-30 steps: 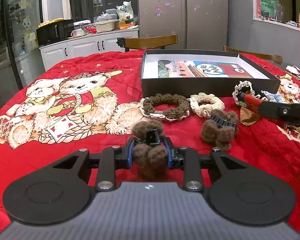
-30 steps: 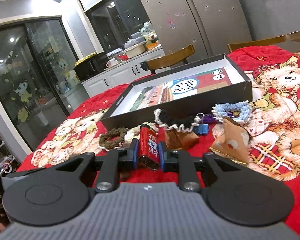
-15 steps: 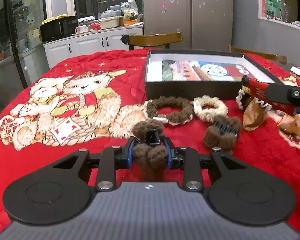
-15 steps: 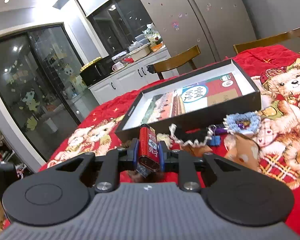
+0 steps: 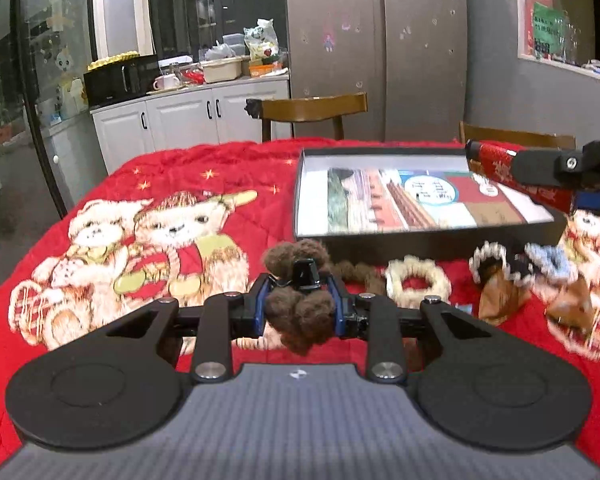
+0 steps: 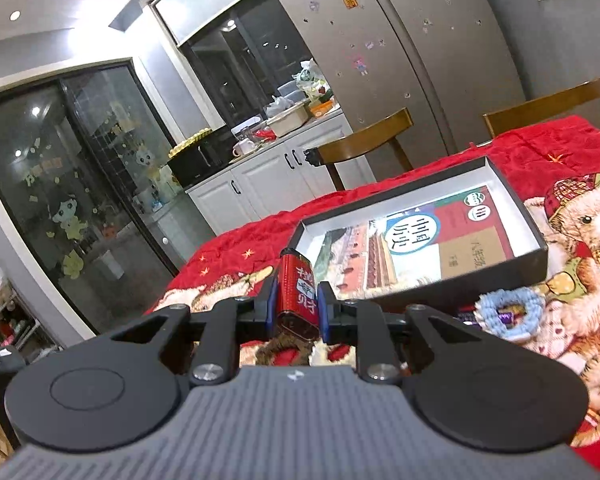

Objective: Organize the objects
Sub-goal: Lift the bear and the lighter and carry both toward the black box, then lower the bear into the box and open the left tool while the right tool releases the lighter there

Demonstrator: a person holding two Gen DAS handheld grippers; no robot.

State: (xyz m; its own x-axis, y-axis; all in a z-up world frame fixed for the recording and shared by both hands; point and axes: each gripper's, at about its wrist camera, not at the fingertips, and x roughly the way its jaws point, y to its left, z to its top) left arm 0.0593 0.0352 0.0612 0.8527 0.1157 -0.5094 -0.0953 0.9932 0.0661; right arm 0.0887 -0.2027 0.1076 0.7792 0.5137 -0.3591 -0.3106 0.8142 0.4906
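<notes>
**Both loads lifted toward the box**

Raised since a second ago: right gripper [image 6: 298,306] now up above the near rim of the black box [image 6: 538,258], no longer low among the clutter; left gripper [image 5: 300,306] lifted too, with the brown scrunchie and the cream scrunchie [image 5: 416,280] sliding lower in its view.

Left gripper pinching a brown fuzzy hair clip [image 5: 298,316], pompoms bulging out between the pads. Soft, light, springy; best held at the hard black clip in the middle, since fluff alone probably slips. Right gripper clamped on a red lighter [image 6: 298,296], held by its flat sides, upright and tilted slightly. Rigid, light, probably slick; grip likely sound across the flat faces.

Box lying open at far right on the red bear quilt [image 5: 100,264], a printed book flat inside.

Hard to read: blurred trinkets at near right, a blue crocheted ring [image 6: 508,314] among them; lighter's lower end hidden; surface under the quilt unseen.
</notes>
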